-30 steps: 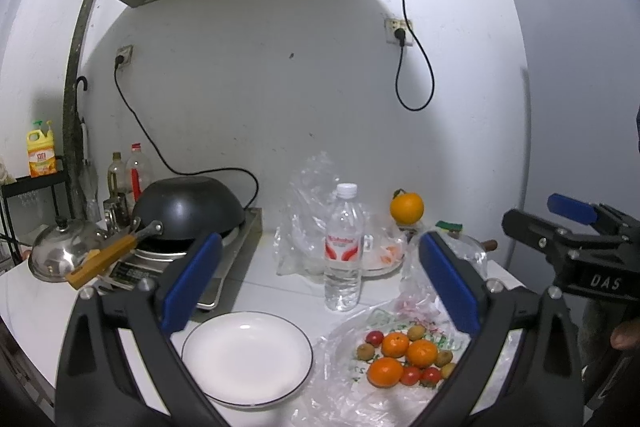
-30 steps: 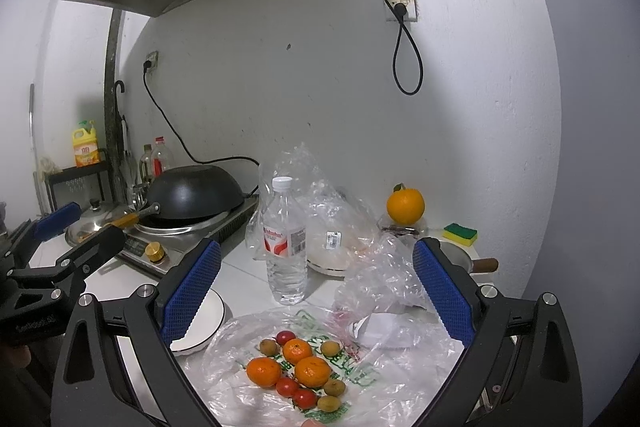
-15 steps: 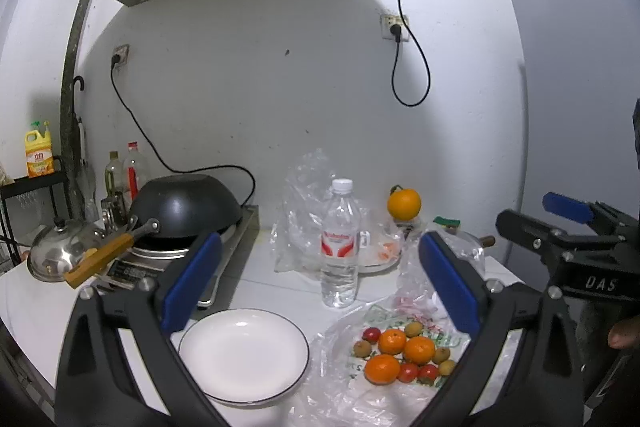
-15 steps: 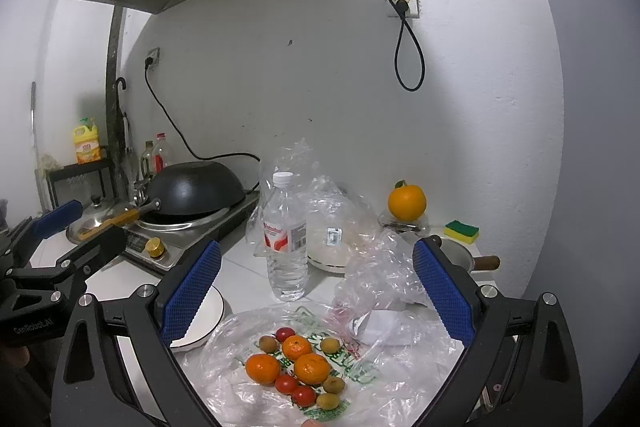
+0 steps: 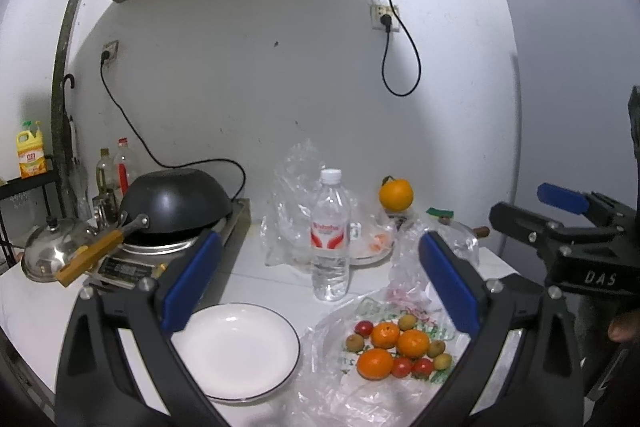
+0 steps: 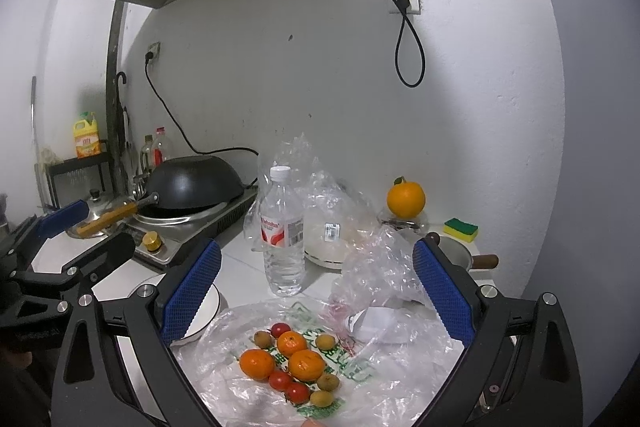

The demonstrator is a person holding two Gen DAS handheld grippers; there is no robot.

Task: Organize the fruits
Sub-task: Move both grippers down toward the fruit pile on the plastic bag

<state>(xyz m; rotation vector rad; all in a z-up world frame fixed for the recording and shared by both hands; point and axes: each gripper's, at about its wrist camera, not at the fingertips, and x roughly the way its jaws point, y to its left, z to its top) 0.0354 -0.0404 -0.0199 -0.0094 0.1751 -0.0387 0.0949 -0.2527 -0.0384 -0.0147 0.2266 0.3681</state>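
A pile of small fruits [image 5: 398, 347] lies on a clear plastic bag [image 5: 344, 379] on the white counter: three tangerines, red cherry tomatoes and small brownish-green fruits. It also shows in the right wrist view [image 6: 294, 361]. An empty white plate [image 5: 236, 349] sits left of the pile. A larger orange [image 5: 396, 194] stands at the back. My left gripper [image 5: 320, 287] is open and empty, above the plate and pile. My right gripper [image 6: 316, 297] is open and empty, above the pile.
A water bottle [image 5: 330, 235] stands behind the fruits, beside crumpled clear bags [image 5: 292, 215]. A black wok [image 5: 174, 201] sits on a stove at the left, with a steel lid [image 5: 52, 247] beside it. A sponge [image 6: 460, 229] and a small pan [image 6: 456, 255] stand at the right.
Both grippers have drifted slightly; the counter and fruits sit a little lower and nearer in the views. Nothing was grasped or moved.
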